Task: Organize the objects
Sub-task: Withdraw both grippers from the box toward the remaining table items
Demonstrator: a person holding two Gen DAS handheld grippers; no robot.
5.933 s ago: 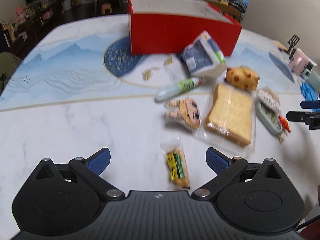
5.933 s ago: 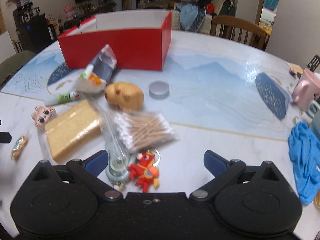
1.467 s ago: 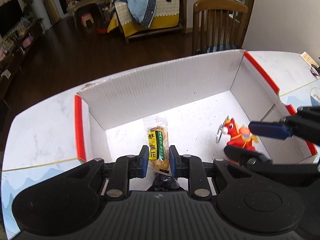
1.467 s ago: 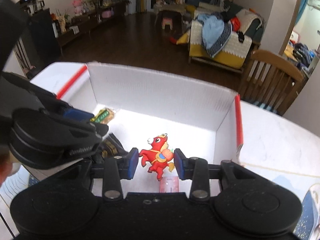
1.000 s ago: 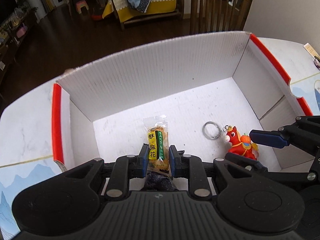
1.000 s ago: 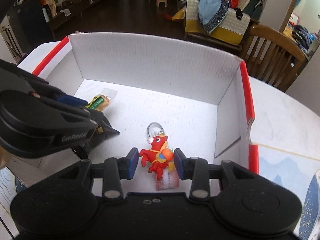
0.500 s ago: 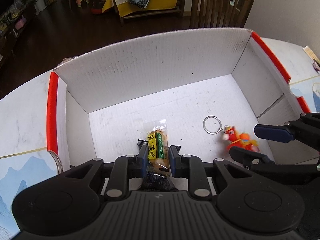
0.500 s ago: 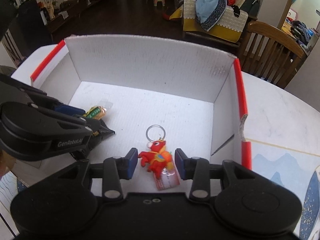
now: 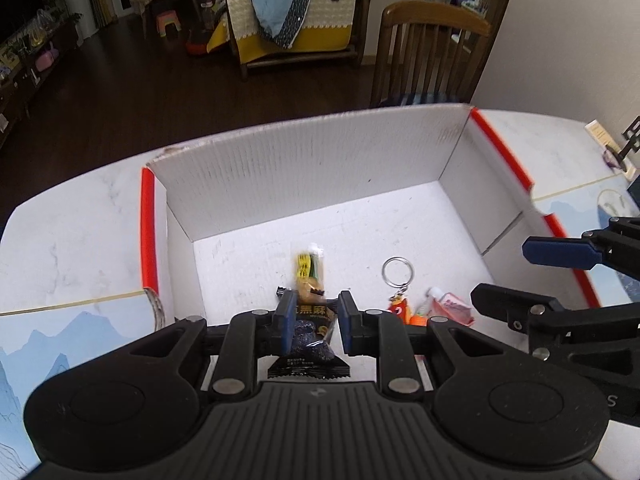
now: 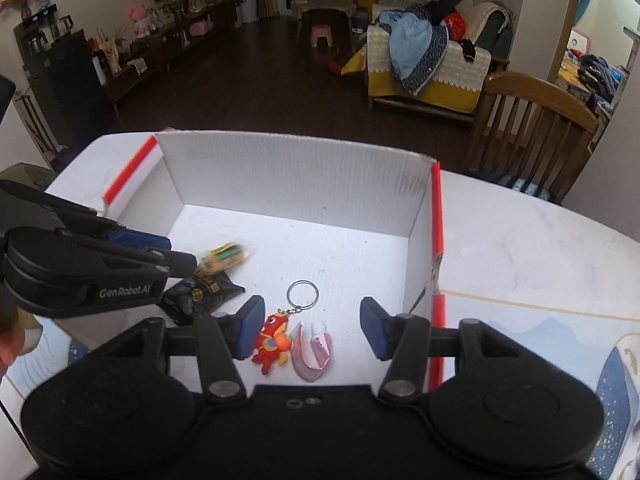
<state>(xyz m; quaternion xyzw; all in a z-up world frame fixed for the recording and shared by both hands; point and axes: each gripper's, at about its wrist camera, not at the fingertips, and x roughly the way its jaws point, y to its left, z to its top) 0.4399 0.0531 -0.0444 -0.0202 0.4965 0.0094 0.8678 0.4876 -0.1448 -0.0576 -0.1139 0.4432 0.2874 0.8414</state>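
A red box with a white inside [image 9: 312,184] [image 10: 296,184] stands on the table. The yellow-green snack packet [image 9: 308,270] [image 10: 224,258] lies loose on its floor. My left gripper [image 9: 314,320] is open a little, above the box's near edge, with a black snack packet [image 9: 310,340] [image 10: 204,290] under its jaws. The red horse keychain [image 10: 274,338] [image 9: 398,302] lies on the box floor beside a pink sachet [image 10: 314,348] [image 9: 448,304]. My right gripper [image 10: 312,332] is open and empty above them.
A marble table with a blue landscape print [image 9: 60,248] [image 10: 540,260] carries the box. A wooden chair [image 9: 432,56] [image 10: 532,128] stands behind the table's far edge. A living room lies beyond.
Both grippers have opened. The snack packet dropped from the left gripper and the horse keychain from the right, onto the box floor. Both grippers have drawn back and up.
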